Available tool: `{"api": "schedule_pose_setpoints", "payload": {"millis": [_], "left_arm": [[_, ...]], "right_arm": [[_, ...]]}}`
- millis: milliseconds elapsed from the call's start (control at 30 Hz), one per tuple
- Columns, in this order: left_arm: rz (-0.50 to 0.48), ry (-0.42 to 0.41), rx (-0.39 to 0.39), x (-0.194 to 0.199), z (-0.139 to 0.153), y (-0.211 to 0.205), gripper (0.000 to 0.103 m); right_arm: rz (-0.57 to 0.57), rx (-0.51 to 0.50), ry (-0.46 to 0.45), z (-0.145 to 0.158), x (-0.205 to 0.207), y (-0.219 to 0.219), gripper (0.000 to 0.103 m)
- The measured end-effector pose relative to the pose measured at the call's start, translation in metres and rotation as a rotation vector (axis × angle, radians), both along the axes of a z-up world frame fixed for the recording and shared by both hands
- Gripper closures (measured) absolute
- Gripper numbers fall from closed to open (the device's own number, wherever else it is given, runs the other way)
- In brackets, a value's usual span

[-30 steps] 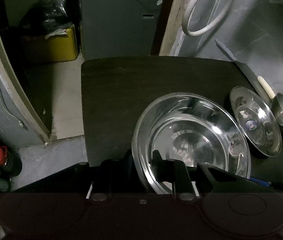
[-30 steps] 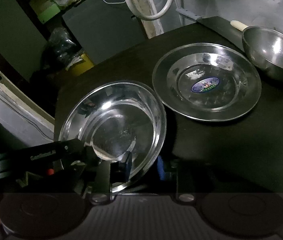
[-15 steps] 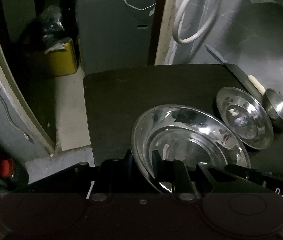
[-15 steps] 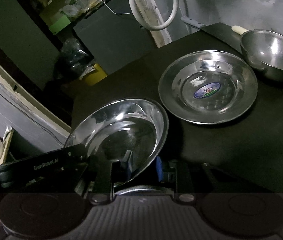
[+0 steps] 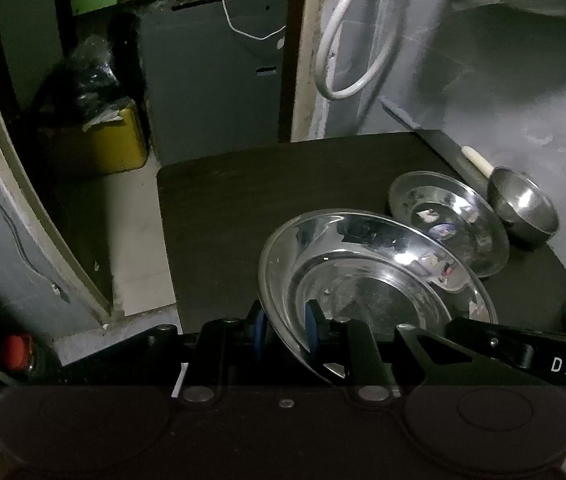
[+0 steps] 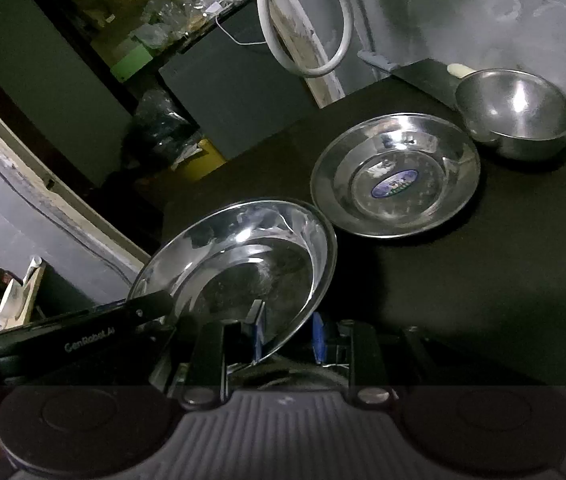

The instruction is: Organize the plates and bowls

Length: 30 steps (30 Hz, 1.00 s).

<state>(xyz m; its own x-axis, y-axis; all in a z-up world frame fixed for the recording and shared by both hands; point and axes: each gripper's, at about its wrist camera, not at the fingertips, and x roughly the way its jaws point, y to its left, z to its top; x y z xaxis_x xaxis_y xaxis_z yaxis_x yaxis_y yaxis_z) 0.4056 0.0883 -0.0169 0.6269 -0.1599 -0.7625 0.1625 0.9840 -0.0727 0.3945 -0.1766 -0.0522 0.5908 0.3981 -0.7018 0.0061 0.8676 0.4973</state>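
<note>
Plate in hand: you have the large steel plate (image 5: 371, 280) tilted and off the black table (image 5: 243, 200); it fills the lower centre of the left wrist view and the lower left-centre of the right wrist view (image 6: 243, 264).
Left gripper: your left gripper (image 5: 283, 326) has its jaws nearly together on the near rim of the large steel plate, one blue pad outside the rim and one inside. The pads press the metal.
Right gripper: your right gripper (image 6: 289, 336) has its jaws narrowed on the opposite rim of the same plate, the rim passing between the two blue pads at the bottom centre of its view. You can see its black body from the left wrist view at lower right, marked "DAS".
Second plate: the smaller steel plate (image 6: 395, 176) with an oval sticker in its middle lies flat on the table, right of centre in the right wrist view, just beyond the held plate and apart from it.
Bowl: the steel bowl (image 6: 517, 116) sits upright at the upper right of the right wrist view, just beside the sticker plate at the table's far corner.
Behind the bowl: a pale handle (image 5: 479, 162) pokes out past the bowl's far edge.
Background: a yellow bin (image 5: 111, 144) stands at the left, a white hose loop (image 5: 359, 40) hangs at upper centre.
</note>
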Motion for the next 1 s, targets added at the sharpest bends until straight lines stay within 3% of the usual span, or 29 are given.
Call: {"api": "schedule_pose_setpoints", "payload": {"millis": [433, 1000], "left_arm": [[-0.048, 0.002, -0.011, -0.060, 0.012, -0.012, 0.076], [-0.094, 0.066, 0.016, -0.102, -0.004, -0.018, 0.075]], "right_arm": [[-0.012, 0.012, -0.038, 0.022, -0.057, -0.023, 0.076], [-0.008, 0.004, 0.016, 0.014, -0.105, -0.027, 0.075]]}}
